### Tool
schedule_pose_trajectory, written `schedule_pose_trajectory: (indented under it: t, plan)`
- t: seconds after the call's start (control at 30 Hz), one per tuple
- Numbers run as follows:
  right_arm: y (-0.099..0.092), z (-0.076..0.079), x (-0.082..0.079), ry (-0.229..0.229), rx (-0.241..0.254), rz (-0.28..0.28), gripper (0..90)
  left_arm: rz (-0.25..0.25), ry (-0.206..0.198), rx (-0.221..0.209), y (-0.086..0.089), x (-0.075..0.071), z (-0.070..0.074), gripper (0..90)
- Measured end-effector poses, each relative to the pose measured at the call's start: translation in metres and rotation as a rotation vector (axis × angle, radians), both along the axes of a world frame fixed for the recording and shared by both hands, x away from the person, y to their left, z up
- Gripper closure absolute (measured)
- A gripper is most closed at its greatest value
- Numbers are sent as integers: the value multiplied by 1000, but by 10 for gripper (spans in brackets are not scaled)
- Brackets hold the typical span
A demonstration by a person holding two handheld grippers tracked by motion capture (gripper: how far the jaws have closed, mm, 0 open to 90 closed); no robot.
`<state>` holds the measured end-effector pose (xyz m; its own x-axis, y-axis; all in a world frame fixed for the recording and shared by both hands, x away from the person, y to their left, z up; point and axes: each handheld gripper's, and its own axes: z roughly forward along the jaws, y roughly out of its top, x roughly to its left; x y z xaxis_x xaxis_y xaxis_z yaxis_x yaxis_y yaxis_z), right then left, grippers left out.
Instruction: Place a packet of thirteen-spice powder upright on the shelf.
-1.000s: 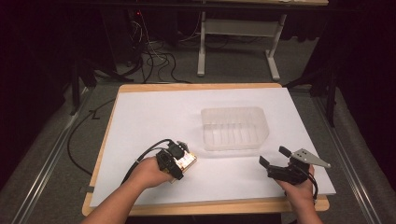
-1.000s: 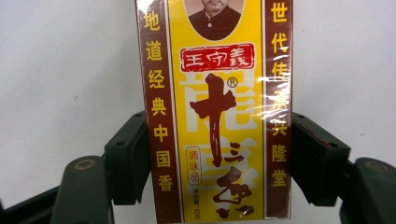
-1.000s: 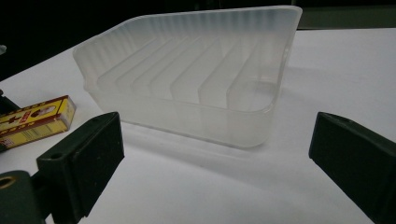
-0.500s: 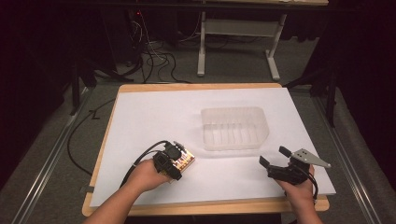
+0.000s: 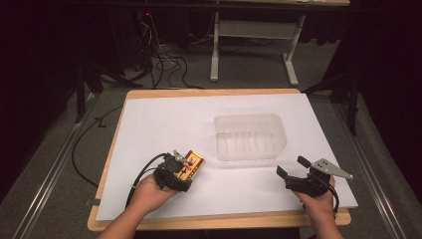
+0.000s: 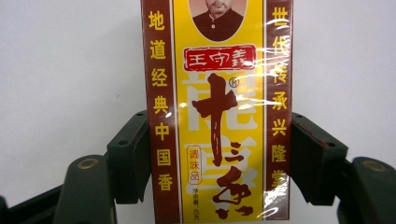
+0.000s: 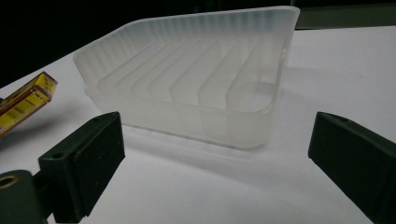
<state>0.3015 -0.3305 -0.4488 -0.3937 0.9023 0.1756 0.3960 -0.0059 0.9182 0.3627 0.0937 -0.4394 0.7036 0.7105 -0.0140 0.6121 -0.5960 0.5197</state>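
A: What is the left gripper (image 5: 185,164) doing at the near left of the table (image 5: 164,122)?

B: Its jaws are clamped on a yellow-and-maroon seasoning box (image 6: 217,112). In the left gripper view the black pads (image 6: 135,161) press the two long maroon sides, low on the pack, so most of its length sticks out ahead of them.

A: Why grip it by the narrow sides?

B: My guess is that this leaves the free end clear to go first into something. The ribbed translucent plastic tub (image 5: 250,136) sits just to the right and a little farther back, well apart from the box, and looks like the place for it.

A: And the right gripper (image 5: 293,168)?

B: It rests at the near right edge with its jaws spread wide and nothing between them. In the right gripper view it points at the tub's near wall (image 7: 187,116), as if waiting to steady it, though that is only my reading.

A: How does the box look?

B: Slim and rectangular, wrapped in glossy film that catches the light. The front is yellow with large dark-red brush characters, a red label above them, a small portrait at the top, and yellow Chinese characters down both maroon borders. From the right gripper view one corner (image 7: 28,100) appears raised off the white sheet.
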Motion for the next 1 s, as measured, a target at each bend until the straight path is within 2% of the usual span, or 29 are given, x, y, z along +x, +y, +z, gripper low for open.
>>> schedule_pose_trajectory:
  t: [0.17, 0.2, 0.23, 0.4, 0.7, 0.8, 0.83, 0.93, 1.0]
  plan:
    - [5, 1, -1, -9, 1, 22, 41, 22, -71, -64, 4, -6, -4, 323]
    - [6, 2, -1, -10, 0, 27, 41, 22, -71, -64, 4, -6, -4, 323]
    - [7, 2, -2, -12, -1, 32, 46, 24, -99, -98, 6, -9, -6, 323]
    - [12, 2, -3, -27, -1, 60, 75, 35, -166, -156, 8, -16, -8, 324]
    - [30, 4, -3, -45, -26, 98, 65, 4, -260, -240, 3, -31, -5, 324]
    - [40, 8, -3, -45, -44, 113, 66, -12, -277, -286, 3, -34, -3, 324]
    - [43, 9, -4, -47, -52, 117, 67, -20, -291, -286, 2, -35, -3, 324]
    - [52, 12, -3, -47, -59, 128, 68, -28, -293, -283, 1, -35, -3, 324]
    - [59, 14, -1, -47, -63, 136, 73, -30, -300, -296, -1, -36, -3, 324]
